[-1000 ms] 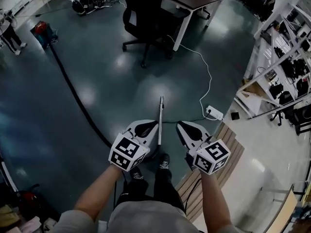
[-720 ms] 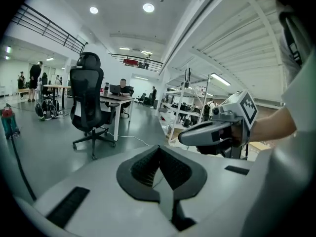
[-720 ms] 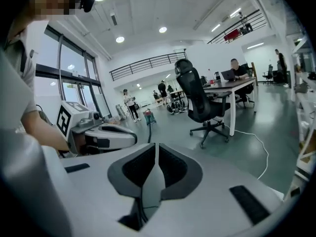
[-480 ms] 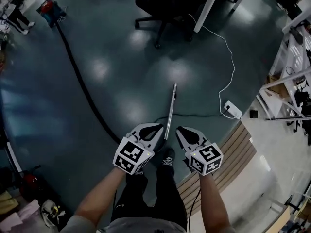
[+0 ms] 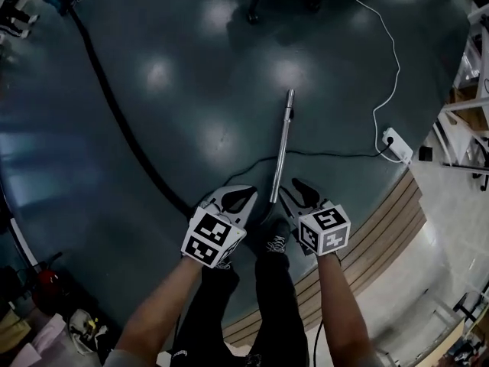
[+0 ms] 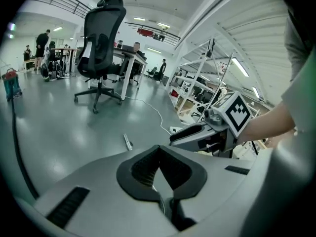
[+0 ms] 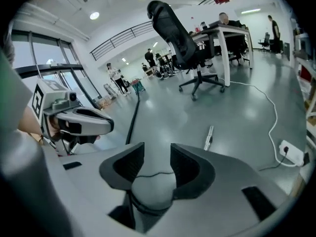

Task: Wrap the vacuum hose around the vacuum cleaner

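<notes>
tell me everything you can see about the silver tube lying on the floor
The silver tube is a slim, straight pipe that looks like polished metal, with a slightly thicker collar at its far end. It lies flat on the dark glossy floor, pointing away from the person, its near end close to the person's shoes. A thin black cable crosses it about midway; whether over or under cannot be told.

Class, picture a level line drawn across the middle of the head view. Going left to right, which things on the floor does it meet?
black hose → metal tube → white power strip → white shelving frame
</notes>
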`<state>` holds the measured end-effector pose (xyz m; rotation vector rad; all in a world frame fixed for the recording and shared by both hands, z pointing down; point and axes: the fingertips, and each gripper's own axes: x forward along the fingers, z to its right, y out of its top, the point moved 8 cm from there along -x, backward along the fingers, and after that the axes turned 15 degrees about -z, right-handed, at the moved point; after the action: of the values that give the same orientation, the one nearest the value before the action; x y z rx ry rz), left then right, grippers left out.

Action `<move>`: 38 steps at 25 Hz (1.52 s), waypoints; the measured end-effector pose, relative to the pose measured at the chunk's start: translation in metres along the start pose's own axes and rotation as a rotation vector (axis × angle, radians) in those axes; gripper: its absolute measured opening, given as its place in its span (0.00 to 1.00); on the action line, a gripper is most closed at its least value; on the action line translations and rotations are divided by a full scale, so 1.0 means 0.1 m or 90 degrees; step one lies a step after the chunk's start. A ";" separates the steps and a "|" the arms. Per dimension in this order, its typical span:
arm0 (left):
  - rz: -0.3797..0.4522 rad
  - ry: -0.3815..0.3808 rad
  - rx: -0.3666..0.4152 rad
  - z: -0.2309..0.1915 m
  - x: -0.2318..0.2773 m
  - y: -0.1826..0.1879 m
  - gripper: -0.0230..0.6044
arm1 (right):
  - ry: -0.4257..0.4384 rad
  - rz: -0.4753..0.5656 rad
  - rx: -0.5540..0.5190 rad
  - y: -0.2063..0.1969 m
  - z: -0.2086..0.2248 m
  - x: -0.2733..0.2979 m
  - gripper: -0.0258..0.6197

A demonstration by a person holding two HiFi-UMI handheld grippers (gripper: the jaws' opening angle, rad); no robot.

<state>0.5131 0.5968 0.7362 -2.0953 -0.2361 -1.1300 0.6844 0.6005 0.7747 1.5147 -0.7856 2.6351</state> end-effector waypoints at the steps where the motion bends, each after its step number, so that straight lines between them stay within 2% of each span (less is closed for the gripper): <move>1: -0.008 -0.002 -0.006 -0.05 0.14 -0.13 0.05 | -0.008 -0.012 0.008 -0.12 0.10 0.18 0.27; 3: -0.028 -0.006 -0.014 -0.17 0.40 -0.38 0.05 | -0.022 -0.032 0.023 -0.36 0.27 0.55 0.31; 7: -0.057 -0.011 -0.020 -0.45 0.95 -0.90 0.05 | -0.039 -0.063 0.037 -0.76 0.58 1.32 0.31; 10: -0.066 -0.018 -0.043 -0.59 1.36 -1.25 0.05 | -0.047 -0.077 0.061 -1.05 0.82 1.80 0.31; 12: -0.065 -0.023 -0.053 -0.66 1.62 -1.42 0.05 | -0.056 -0.090 0.070 -1.23 1.01 2.07 0.31; 13: -0.066 -0.025 -0.055 -0.69 1.74 -1.49 0.05 | -0.060 -0.098 0.073 -1.32 1.10 2.19 0.36; 16: -0.076 -0.029 -0.056 -0.75 2.02 -1.72 0.05 | -0.074 -0.129 0.081 -1.56 1.35 2.57 0.36; 19: -0.090 -0.029 -0.060 -0.78 2.15 -1.90 0.05 | -0.089 -0.147 0.118 -1.77 1.53 2.89 0.36; 23: -0.102 -0.024 -0.064 -0.92 2.24 -2.09 0.05 | -0.108 -0.140 0.167 -1.87 1.64 3.17 0.40; 30: -0.119 -0.033 -0.084 -0.99 2.46 -2.28 0.05 | -0.133 -0.141 0.195 -1.98 1.74 3.42 0.40; 34: -0.127 -0.041 -0.102 -0.98 2.53 -2.40 0.05 | -0.173 -0.141 0.172 -1.98 1.71 3.45 0.39; 38: -0.130 -0.049 -0.106 -0.96 2.57 -2.43 0.05 | -0.186 -0.167 0.157 -1.96 1.71 3.45 0.39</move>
<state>0.4898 0.6611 1.0960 -2.3056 -0.4139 -1.2245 0.6863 0.6174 1.2069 1.9408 -0.2441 2.4194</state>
